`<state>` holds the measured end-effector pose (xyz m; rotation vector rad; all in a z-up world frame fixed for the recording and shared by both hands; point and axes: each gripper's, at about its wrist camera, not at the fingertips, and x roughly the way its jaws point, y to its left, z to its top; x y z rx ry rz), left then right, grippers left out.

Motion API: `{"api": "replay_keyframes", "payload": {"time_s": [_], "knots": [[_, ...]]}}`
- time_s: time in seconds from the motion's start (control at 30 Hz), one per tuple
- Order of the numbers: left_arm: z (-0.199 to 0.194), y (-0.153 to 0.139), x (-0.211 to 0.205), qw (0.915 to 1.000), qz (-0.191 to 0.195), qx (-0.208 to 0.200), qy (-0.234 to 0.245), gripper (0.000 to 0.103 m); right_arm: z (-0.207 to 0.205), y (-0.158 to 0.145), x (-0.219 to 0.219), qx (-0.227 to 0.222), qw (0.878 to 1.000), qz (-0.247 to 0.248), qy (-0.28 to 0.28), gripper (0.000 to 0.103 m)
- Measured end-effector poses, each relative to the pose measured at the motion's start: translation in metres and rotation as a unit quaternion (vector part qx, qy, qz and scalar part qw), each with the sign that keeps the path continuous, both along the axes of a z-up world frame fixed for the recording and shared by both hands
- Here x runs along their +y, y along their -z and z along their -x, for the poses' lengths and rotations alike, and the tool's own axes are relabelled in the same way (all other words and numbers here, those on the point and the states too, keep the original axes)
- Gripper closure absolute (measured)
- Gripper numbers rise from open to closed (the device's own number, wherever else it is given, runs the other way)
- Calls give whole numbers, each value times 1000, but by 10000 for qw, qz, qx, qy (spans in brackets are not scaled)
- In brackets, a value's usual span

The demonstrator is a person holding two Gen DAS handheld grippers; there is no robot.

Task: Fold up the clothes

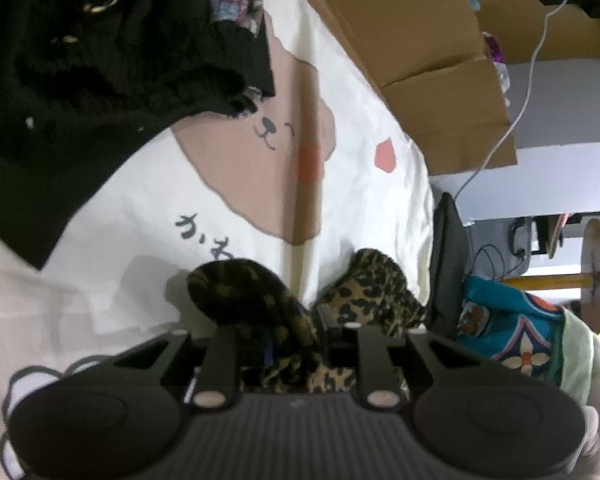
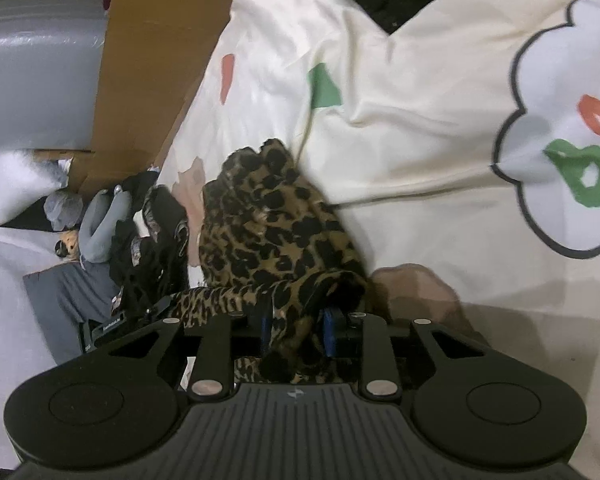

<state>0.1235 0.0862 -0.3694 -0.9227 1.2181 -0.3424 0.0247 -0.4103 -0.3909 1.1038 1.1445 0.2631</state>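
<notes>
Cream bedding printed with a cartoon bear [image 1: 260, 168] fills the left wrist view, a black knitted garment [image 1: 80, 60] heaped far left. The left gripper [image 1: 296, 344] pinches a leopard-print fabric garment [image 1: 372, 292] bunched on the bedding. From the right wrist, the right gripper [image 2: 296, 336] has leopard cloth between slightly parted blue pads [image 2: 329, 332]; brown cardboard [image 2: 156, 40] stands far left.

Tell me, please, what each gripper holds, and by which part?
Leopard-print fabric garment, bunched fold between left gripper and right gripper jaws; firm grip cannot be told.
</notes>
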Motion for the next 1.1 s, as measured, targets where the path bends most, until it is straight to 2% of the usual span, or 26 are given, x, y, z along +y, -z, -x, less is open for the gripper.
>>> {"api": "replay_keyframes", "payload": {"time_s": [0.03, 0.07, 0.13, 0.3, 0.5, 0.73, 0.87, 0.93, 1.0, 1.07, 1.1], "knots": [[-1, -2, 0, 10000, 7, -43, -2, 92, -2, -2, 1, -46, 10000, 5, -3, 77], [-2, -3, -1, 10000, 11, -85, -5, 92, -4, -3, 1, -83, 10000, 34, 2, 78], [-5, -6, -2, 9999, -23, -158, -45, 93, -7, -5, 1, -119, 9999, 120, 30, 96], [-6, -9, -1, 9995, -49, -257, -170, 95, -12, -10, 0, -103, 9997, 203, 106, 98], [-8, -17, 5, 9986, 178, -354, -349, 95, -12, -21, -3, -196, 9992, 17, 359, 98], [-18, -18, -5, 9988, 45, -445, -196, 95, -10, -8, -11, -48, 9982, 73, 593, 98], [-27, -16, -8, 9985, 95, -502, -206, 95, -11, -6, -13, 1, 9980, 34, 624, 98], [-33, -12, -10, 9987, 58, -472, -174, 94, -12, -6, -14, 19, 9980, 12, 628, 94], [-38, -8, -12, 9993, 34, -338, -143, 91, -14, -7, -15, 23, 9979, -13, 648, 94], [-42, -6, -13, 9996, 33, -262, -125, 78, -17, -11, -14, -95, 9980, -51, 630, 89], [-43, -8, -13, 9995, 4, -281, -113, 75, -19, -14, -14, -155, 9978, -69, 645, 79]]}}
